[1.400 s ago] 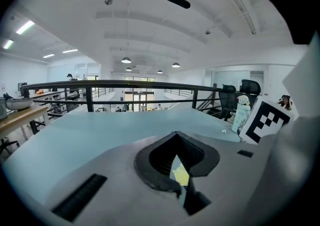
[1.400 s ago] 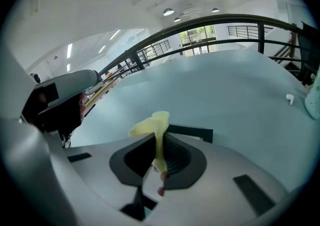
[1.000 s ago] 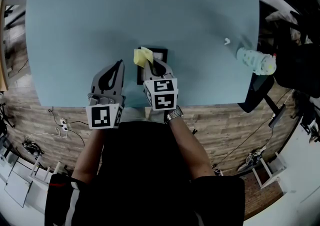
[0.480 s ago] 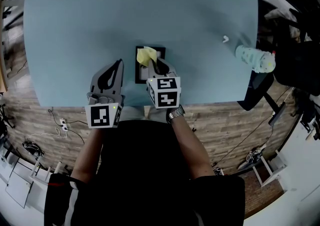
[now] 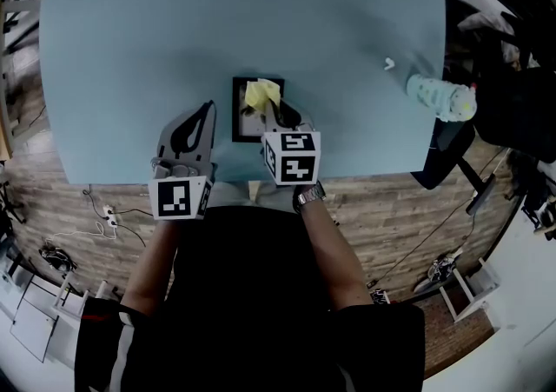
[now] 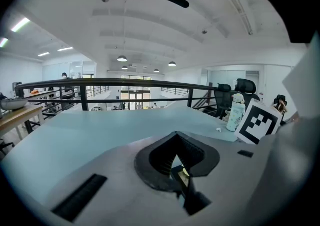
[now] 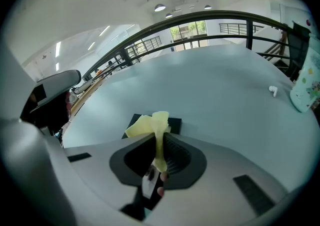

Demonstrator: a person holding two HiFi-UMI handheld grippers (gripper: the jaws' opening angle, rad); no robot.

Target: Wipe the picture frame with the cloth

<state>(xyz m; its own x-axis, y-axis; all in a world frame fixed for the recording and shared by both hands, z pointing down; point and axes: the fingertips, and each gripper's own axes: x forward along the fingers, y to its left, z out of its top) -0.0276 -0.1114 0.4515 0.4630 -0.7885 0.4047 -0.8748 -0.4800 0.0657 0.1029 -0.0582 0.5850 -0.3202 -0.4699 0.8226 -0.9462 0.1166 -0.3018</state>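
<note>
1. A crumpled yellow cloth [image 5: 259, 93] is clenched in the right gripper [image 5: 270, 109] and held over the flat, black rectangular picture frame [image 5: 241, 117], near the table's near edge.
2. The left gripper [image 5: 207, 112] is closed on nothing, just left of the frame.
3. Since a second ago, the cloth has been shifted rightward.

One frame [image 5: 242, 114], one cloth [image 5: 258, 93], one bottle [image 5: 441, 99]
</note>
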